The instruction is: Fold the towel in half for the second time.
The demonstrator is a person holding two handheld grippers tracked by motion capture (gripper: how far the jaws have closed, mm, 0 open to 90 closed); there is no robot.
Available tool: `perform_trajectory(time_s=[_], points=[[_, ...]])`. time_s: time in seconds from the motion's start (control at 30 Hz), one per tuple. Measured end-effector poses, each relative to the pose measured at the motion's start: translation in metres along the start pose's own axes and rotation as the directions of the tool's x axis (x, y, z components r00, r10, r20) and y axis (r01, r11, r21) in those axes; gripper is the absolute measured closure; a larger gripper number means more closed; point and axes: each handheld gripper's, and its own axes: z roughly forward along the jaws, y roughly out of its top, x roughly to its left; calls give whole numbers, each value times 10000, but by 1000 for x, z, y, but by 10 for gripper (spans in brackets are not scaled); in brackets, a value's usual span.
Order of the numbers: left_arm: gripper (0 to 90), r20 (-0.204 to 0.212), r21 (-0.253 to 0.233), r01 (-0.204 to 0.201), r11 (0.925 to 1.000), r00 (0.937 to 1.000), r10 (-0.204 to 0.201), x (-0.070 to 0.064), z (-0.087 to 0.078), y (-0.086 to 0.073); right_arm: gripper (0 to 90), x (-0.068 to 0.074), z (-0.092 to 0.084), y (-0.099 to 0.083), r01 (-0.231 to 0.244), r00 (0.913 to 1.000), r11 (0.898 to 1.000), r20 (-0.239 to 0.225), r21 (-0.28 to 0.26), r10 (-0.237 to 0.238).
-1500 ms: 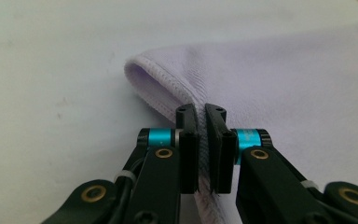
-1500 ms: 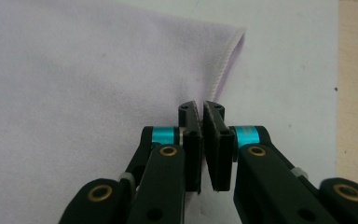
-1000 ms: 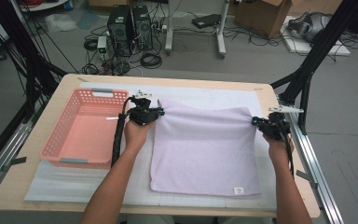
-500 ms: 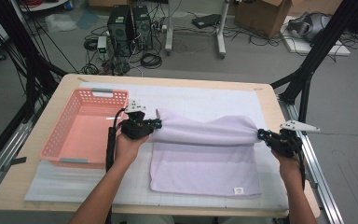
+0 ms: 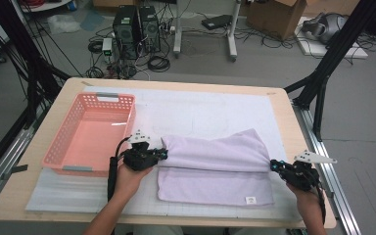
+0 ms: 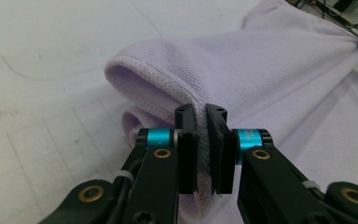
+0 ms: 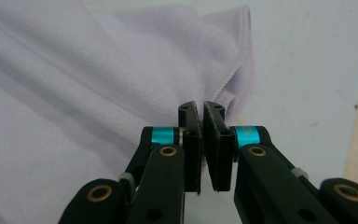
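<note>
a: where is the lilac towel lying?

b: it's lying on the counter, just right of the pink basket, its far edge being folded toward the near one.

a: and the 2 grippers?

b: the left gripper and right gripper are each pinching 1 corner, fingers clenched on cloth. it's looking soft, light and floppy, so gripping the corners is keeping the edge taut.

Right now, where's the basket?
High view: the pink basket sits on the table's left side, just left of the left gripper and the towel.
</note>
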Motion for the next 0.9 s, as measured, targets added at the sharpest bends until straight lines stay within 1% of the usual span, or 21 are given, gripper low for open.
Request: perform_trajectory(time_s=[0.03, 0.07, 0.1, 0.13, 0.17, 0.2, 0.27, 0.33, 0.4, 0.43, 0.47, 0.5, 0.57, 0.63, 0.67, 0.7, 0.73, 0.77, 0.8, 0.83, 0.9], points=[[770, -46, 7, 21, 10000, 10000, -21, 1, 1, -1, 839, 0, 0, -1, 18, 10000, 9999, -13, 143, -18], [666, -179, -72, 8, 10000, 9998, -9, 2, 2, -1, 795, 0, 1, 0, -66, 10000, 9996, -21, 262, 66], [582, -314, -194, -80, 9998, 9995, 74, 2, 2, 0, 707, 0, 1, 2, -166, 9998, 9996, 87, 238, 164], [550, -379, -324, -98, 9994, 9992, 85, 3, 2, 2, 646, -1, 1, 5, -246, 9993, 9996, 300, 147, 241], [509, -520, -543, -35, 9985, 9986, 7, 4, 2, 6, 612, -2, 1, 7, -333, 9987, 9994, 398, 62, 330], [474, -520, -606, -28, 9982, 9986, -4, 5, 2, 9, 585, -4, 2, 14, -419, 9978, 9990, 515, -124, 425], [456, -635, -876, 0, 9962, 9980, -56, 7, 4, 16, 555, -7, 8, 25, -350, 9969, 9994, 704, -85, 355], [442, -674, -881, 70, 9961, 9976, -130, 11, 9, 23, 514, -11, 15, 35, -378, 9961, 9993, 798, 35, 374], [438, -743, -859, 86, 9963, 9971, -151, 15, 16, 28, 505, -15, 28, 47, -292, 9971, 9994, 709, 184, 278], [438, -739, -811, 111, 9966, 9971, -171, 17, 20, 30, 489, -17, 36, 53, -151, 9973, 9996, 722, 248, 133], [437, -783, -766, 137, 9970, 9967, -197, 19, 24, 31, 480, -18, 44, 58, -102, 9975, 9990, 701, 428, 72], [436, -861, -589, 113, 9982, 9962, -164, 22, 29, 32, 473, -19, 52, 62, -67, 9977, 9980, 672, 621, 25], [436, -819, -354, 369, 9987, 9958, -397, 25, 38, 31, 472, -21, 68, 69, 23, 9978, 9946, 653, 1039, -92], [447, -748, -119, 482, 9988, 9960, -490, 27, 45, 29, 475, -22, 83, 71, 39, 9984, 9903, 550, 1390, -116], [472, -657, 71, 487, 9988, 9967, -481, 28, 48, 28, 484, -23, 89, 72, 18, 9982, 9875, 588, 1578, -112], [541, -597, 215, 450, 9988, 9973, -437, 28, 51, 27, 529, -24, 94, 71, -42, 9987, 9858, 503, 1679, -43], [654, -572, 412, 281, 9988, 9980, -257, 27, 52, 26, 644, -25, 98, 69, -122, 9993, 9837, 364, 1791, 58], [760, -631, 512, 152, 9986, 9979, -119, 26, 53, 25, 780, -27, 100, 68, -171, 9998, 9807, 120, 1946, 151], [798, -658, 505, 22, 9987, 9978, 11, 25, 53, 25, 841, -28, 101, 67, -255, 9996, 9795, -69, 2000, 275], [814, -722, 362, -80, 9993, 9973, 106, 24, 51, 26, 856, -27, 100, 67, -247, 9997, 9801, -18, 1971, 255], [822, -752, 10, -154, 9999, 9970, 154, 22, 45, 28, 863, -25, 93, 68, -63, 9995, 9855, 312, 1693, 10]])
